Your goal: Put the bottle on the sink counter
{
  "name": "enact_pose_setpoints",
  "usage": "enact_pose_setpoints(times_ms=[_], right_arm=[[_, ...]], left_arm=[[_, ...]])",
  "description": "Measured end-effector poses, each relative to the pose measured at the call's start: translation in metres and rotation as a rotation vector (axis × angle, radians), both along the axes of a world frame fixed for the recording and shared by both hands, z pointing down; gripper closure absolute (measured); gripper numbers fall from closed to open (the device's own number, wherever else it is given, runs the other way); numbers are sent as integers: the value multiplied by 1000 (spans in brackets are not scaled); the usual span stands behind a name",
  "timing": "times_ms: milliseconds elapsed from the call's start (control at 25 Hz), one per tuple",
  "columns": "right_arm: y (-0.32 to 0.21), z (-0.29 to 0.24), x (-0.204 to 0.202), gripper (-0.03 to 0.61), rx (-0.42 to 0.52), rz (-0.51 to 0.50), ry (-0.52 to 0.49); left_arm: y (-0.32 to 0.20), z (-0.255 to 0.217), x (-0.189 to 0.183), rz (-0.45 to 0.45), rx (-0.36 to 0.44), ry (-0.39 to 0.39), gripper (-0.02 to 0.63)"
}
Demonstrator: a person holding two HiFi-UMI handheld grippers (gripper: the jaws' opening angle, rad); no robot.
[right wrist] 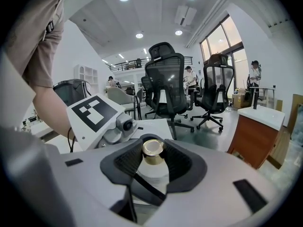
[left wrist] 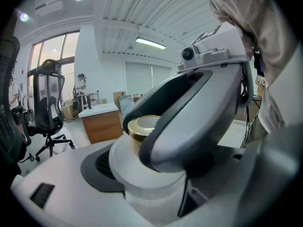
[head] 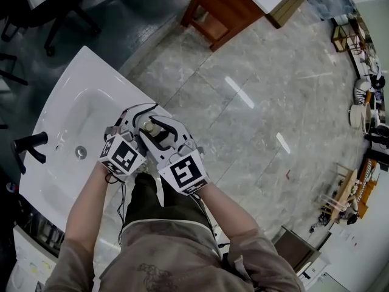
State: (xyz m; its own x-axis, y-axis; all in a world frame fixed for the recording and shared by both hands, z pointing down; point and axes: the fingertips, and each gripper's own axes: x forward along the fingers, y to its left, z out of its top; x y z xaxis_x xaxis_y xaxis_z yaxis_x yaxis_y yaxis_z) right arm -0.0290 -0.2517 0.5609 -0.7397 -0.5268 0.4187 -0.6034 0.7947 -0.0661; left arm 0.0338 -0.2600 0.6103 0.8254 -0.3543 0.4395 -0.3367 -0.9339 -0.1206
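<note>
**Both tongs clenched on one bottle above the counter edge**

The left gripper (head: pixel 135 121) and the right gripper (head: pixel 164 132) meet tip to tip, and between them stands a round white bottle with a shiny gold cap (head: pixel 149 127). In the right gripper view its dark ribbed pads (right wrist: pixel 120 163) hug the bottle's white shoulder on both sides, with the gold cap rising upright between them. In the left gripper view the bottle sits between that gripper's own jaws, pressed against its dark pad (left wrist: pixel 97 167), while one jaw of the right gripper crosses in front of the cap. So each gripper grasps the bottle.

From the head view, the bottle hangs over the edge of the glossy white sink counter (head: pixel 91 62) nearest the person, beside the oval basin. Whether its base touches the counter cannot be told. A matte black tap (head: pixel 28 148) stands at the basin's far side and a round metal drain (head: pixel 81 152) lies in its bottom. Grey marble-look floor tiles (head: pixel 261 108) spread to the right, with a brown wooden cabinet (head: pixel 223 8) beyond
</note>
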Motion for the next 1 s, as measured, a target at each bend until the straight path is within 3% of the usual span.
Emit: enact_pose_setpoints(times_ms=[440, 1000], right_arm=[[-4, 15, -3, 433, -23, -1, -6], [-7, 18, -6, 434, -14, -4, -9]], left_arm=[[-3, 16, -4, -8, -21, -26, 286], [-5, 18, -6, -16, -72, 27, 287]])
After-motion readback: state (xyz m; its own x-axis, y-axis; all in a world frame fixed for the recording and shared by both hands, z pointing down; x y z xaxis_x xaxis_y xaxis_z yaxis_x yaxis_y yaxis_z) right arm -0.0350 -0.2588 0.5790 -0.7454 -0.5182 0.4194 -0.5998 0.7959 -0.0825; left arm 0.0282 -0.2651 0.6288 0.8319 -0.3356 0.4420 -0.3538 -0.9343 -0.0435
